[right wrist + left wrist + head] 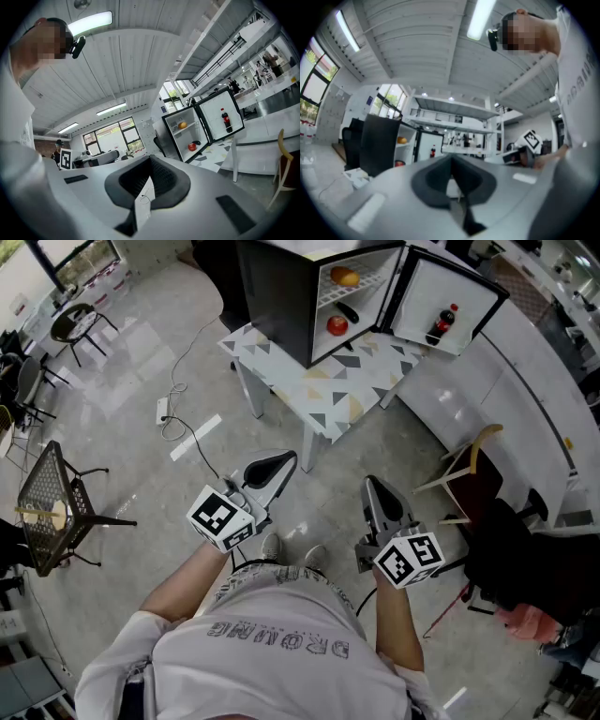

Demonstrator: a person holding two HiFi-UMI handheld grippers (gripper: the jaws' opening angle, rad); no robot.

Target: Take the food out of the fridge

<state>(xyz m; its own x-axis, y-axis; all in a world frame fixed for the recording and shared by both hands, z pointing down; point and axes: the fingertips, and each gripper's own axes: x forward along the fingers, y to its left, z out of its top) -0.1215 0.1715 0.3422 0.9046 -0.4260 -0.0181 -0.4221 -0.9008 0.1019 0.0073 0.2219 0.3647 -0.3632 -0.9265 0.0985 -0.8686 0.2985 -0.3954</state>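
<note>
Polished grey floor (pixel 141 362) is spreading through the room and reflecting the ceiling lights.

Food is sitting well ahead of both grippers, inside the black fridge (pixel 281 296). The fridge is standing with its door (pixel 427 287) swung wide, on a white table (pixel 319 381). An orange fruit (pixel 344 277) is lying on the upper shelf. A red fruit (pixel 337 325) and a dark object (pixel 348 311) are lying on the level below. A cola bottle (pixel 442 324) is standing in the door rack.

Right gripper view is looking straight into the open compartment, showing both shelves and the bottle. Left gripper view is catching the fridge from its side: the black wall is covering most of the interior, with the two fruits peeking past it. Only the head view is showing the table's triangle-patterned top.

Left gripper (pixel 281 463): jaws are pressing together with nothing between them. Right gripper (pixel 377 491): jaws are likewise closing on nothing. Both are pointing toward the table, side by side but apart.

Open floor is lying between the grippers and the table's near edge. A wooden chair (pixel 469 465) is standing just right of the right gripper. A power strip (pixel 162 411) with its cable is lying ahead and left of the left gripper, with a black mesh chair (pixel 52 502) farther left.
</note>
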